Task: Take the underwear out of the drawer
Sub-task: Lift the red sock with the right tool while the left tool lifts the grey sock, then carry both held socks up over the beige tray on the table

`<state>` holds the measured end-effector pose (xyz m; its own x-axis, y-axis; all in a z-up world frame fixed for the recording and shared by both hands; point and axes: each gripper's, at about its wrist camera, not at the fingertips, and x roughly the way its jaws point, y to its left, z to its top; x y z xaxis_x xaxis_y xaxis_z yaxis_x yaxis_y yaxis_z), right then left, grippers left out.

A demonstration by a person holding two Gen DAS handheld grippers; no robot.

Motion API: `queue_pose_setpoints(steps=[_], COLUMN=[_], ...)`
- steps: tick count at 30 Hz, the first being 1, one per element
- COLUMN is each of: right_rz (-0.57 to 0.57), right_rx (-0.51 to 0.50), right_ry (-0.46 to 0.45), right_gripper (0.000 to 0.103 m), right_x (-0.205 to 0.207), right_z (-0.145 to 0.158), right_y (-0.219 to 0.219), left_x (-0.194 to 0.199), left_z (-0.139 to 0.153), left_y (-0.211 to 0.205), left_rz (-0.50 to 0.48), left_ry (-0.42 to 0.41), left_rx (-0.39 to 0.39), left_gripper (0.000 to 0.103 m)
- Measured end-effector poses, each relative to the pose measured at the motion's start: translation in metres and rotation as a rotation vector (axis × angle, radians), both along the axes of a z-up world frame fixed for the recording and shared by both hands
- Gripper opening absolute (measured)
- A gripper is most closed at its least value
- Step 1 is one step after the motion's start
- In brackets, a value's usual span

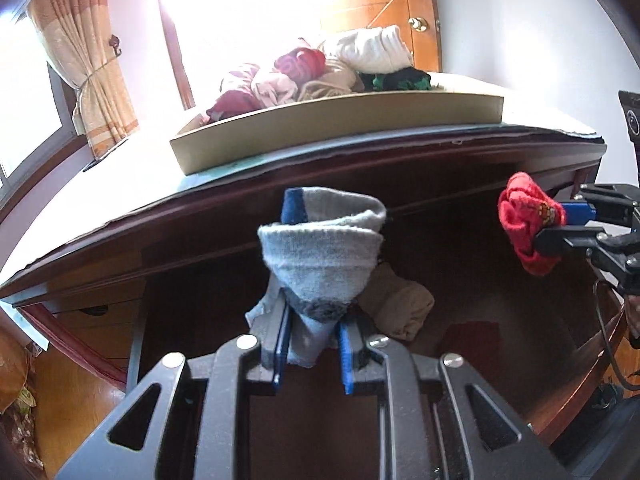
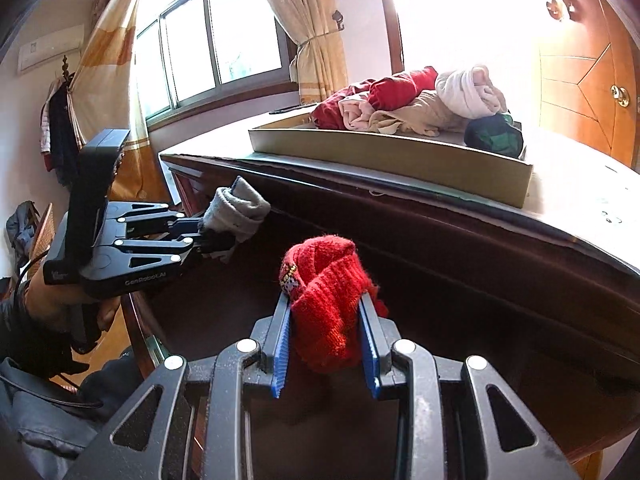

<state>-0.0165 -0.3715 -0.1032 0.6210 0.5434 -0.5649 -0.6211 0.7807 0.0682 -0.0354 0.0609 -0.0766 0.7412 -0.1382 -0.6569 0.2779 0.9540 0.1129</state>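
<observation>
The left gripper (image 1: 312,354) pinches a grey ribbed bundle (image 1: 320,256); the right gripper (image 2: 326,344) clamps a fuzzy red knit bundle (image 2: 332,300). Both hang over the dark open drawer (image 1: 460,320), where a beige garment (image 1: 400,312) lies at four o'clock of the grey one. At twelve o'clock, a shallow cardboard tray (image 1: 340,128) holds crumpled clothes (image 1: 320,72).

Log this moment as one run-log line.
left gripper: shut on grey roll | right gripper: shut on red roll | both over drawer
</observation>
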Motion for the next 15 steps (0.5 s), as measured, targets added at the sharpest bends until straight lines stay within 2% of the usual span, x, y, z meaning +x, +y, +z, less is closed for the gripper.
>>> queue_pose_setpoints(steps=[15], right_rz=[-0.003], right_rx=[0.034], right_ry=[-0.067], right_gripper=[0.033], right_x=[-0.006], right_z=[0.004], right_y=[-0.003], left_x=[-0.016], left_z=[0.010], left_y=[-0.003], left_rz=[0.003], left_ry=[-0.057], left_rx=[-0.025], left_gripper=[0.019])
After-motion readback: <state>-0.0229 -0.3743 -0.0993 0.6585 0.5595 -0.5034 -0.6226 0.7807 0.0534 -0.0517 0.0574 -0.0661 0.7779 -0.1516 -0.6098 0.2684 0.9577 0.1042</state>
